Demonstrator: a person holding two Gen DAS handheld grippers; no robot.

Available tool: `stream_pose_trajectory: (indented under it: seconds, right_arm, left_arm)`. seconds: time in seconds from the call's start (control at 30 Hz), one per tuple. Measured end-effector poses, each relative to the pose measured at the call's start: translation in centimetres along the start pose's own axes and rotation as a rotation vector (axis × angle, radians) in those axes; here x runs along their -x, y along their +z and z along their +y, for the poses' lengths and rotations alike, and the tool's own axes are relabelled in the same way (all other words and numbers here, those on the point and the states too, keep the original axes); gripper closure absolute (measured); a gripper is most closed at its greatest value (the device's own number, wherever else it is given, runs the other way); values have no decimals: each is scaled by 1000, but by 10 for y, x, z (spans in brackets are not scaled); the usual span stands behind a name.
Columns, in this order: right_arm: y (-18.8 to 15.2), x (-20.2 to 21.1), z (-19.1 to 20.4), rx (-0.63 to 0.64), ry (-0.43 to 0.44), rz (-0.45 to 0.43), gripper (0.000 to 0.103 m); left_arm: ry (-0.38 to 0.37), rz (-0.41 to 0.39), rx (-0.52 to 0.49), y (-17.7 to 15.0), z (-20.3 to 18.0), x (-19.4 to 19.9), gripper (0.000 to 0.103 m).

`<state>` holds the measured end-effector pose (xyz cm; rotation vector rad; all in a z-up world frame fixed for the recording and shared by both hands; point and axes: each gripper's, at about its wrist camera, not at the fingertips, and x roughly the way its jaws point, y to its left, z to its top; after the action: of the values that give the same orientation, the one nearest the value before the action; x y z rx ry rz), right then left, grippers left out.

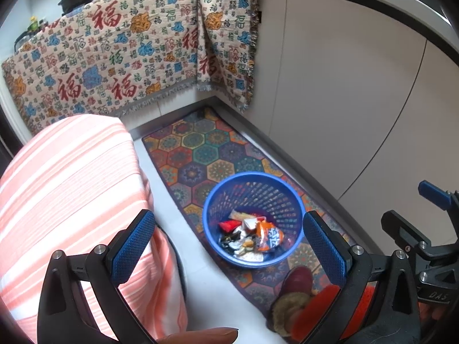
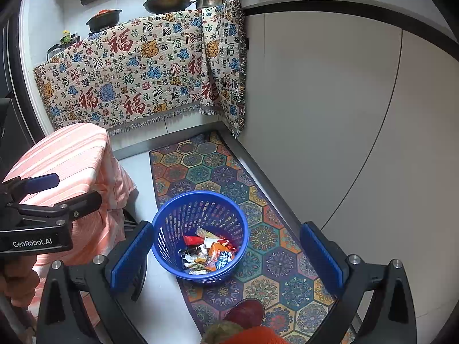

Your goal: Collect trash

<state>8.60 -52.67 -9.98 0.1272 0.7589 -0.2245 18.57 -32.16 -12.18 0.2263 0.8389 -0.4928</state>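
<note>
A blue perforated trash basket [image 1: 295, 200] [image 2: 166, 218] stands on a patterned floor runner. Inside it lie several crumpled wrappers [image 1: 252, 236] [image 2: 208, 250], among them an orange packet and a red one. My left gripper [image 1: 229, 246] hangs above and in front of the basket, open, with nothing between its blue pads. My right gripper [image 2: 226, 255] is also open and empty, held over the basket. The right gripper's body [image 1: 421, 240] shows at the right edge of the left wrist view. The left gripper's body [image 2: 43, 212] shows at the left of the right wrist view.
A table under an orange striped cloth [image 1: 71, 189] [image 2: 74, 166] stands left of the basket. White cabinets [image 1: 344, 100] run along the right. A patterned cloth [image 1: 114, 57] hangs over the back counter, where pans [image 2: 169, 1] sit. The person's slippered foot [image 1: 295, 283] [image 2: 246, 312] rests on the runner [image 1: 200, 149].
</note>
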Motion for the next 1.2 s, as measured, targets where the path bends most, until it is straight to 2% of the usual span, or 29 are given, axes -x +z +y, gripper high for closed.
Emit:
stream_pose_trajectory:
  seconds: [1.2]
  right_arm:
    - [0,-2,-2,2,-4,10,0]
  left_arm:
    - [-26,20,3,-7,-6,-5,0]
